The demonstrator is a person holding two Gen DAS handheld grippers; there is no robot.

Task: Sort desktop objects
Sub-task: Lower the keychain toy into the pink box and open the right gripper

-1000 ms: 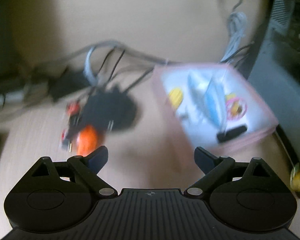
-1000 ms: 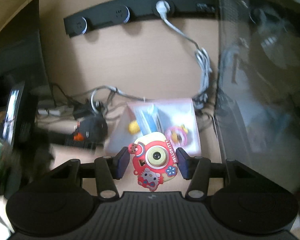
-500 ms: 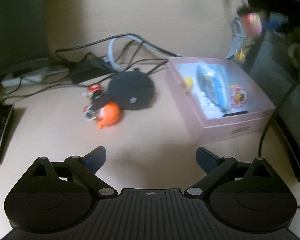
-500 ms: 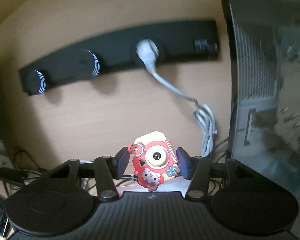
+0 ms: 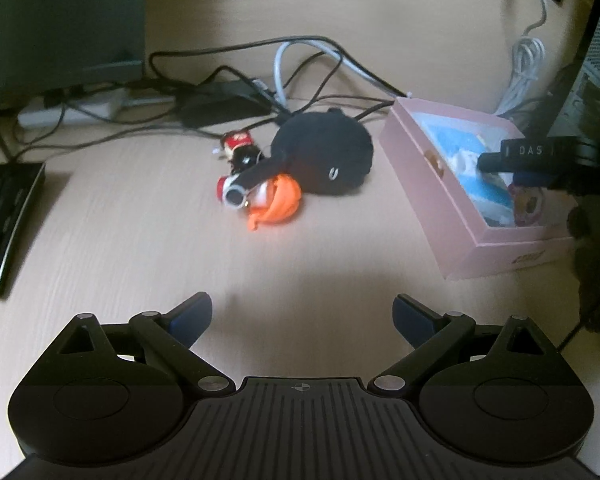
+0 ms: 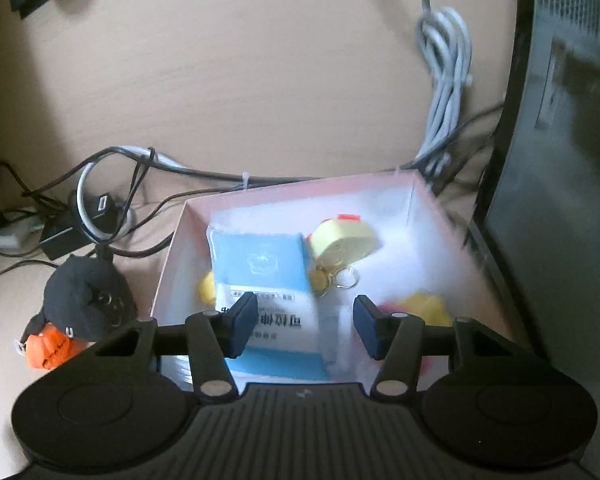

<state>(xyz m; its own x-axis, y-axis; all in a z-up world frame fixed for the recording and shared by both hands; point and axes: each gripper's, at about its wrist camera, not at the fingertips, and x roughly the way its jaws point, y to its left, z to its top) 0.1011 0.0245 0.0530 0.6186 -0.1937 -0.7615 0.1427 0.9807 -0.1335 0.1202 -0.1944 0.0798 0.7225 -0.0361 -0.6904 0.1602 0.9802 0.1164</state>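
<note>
My right gripper (image 6: 306, 324) hangs open just above the pink box (image 6: 168, 256), with nothing between its blue pads. Under it in the box lie a blue tissue packet (image 6: 260, 268), a yellow keychain (image 6: 344, 240) and small yellow and pink toys. In the left wrist view its black frame (image 5: 540, 152) reaches over the pink box (image 5: 460, 216) from the right. My left gripper (image 5: 302, 316) is open and holds nothing above bare desk. Ahead of it lie a black plush (image 5: 324, 156), an orange toy (image 5: 278, 200) and a small red-and-black figure (image 5: 238, 148).
Tangled cables (image 5: 300, 64) and a black adapter run behind the toys. A keyboard (image 5: 4, 216) lies at the left edge and a dark monitor base (image 5: 60, 20) at the back left. A black computer case (image 6: 560, 160) stands right of the box, a coiled white cable (image 6: 448, 80) behind it.
The right gripper has come down over the pink box, and the red toy camera it held is no longer between its fingers. The left gripper has shifted a little over the desk.
</note>
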